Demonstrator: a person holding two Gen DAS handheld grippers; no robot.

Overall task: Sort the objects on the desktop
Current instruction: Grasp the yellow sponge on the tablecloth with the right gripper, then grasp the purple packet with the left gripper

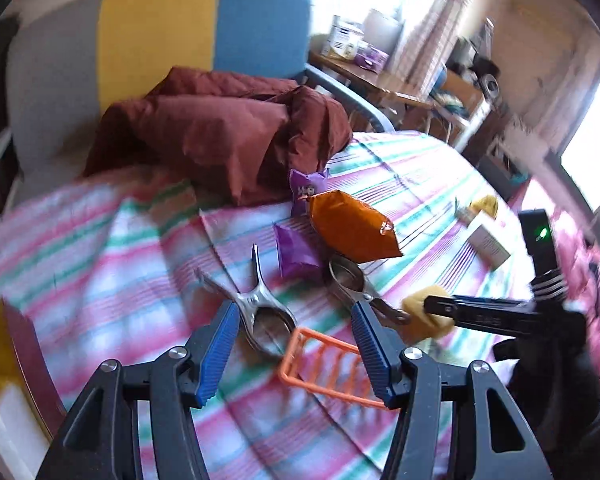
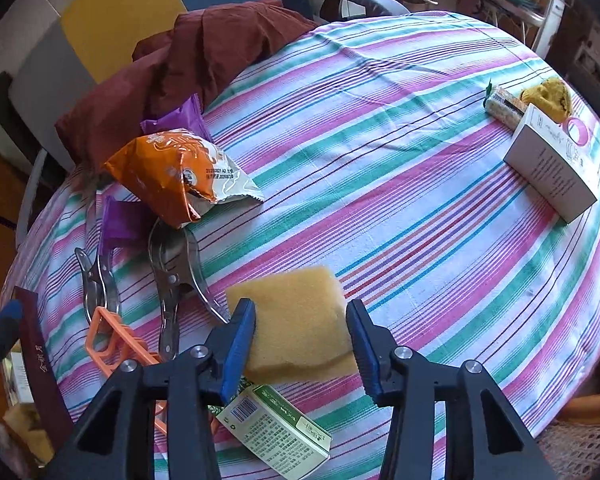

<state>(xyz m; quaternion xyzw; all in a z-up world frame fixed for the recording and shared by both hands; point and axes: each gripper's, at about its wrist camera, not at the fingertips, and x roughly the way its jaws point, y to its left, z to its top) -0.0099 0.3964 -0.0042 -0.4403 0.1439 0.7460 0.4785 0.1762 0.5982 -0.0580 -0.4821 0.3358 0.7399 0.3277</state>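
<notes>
One barcode [image 2: 244, 412] on green-white printed carton [image 2: 276, 428] beside sponge [image 2: 296, 320].

On the desk [image 2: 380, 128], a sponge [image 2: 296, 320] lies near the front edge, with a small carton [image 2: 276, 428] just before it. To its left lie two metal clips [image 2: 176, 276], perhaps touching; behind them rests a snack bag [image 2: 172, 176]. A box [image 2: 552, 168] sits far right.
</notes>
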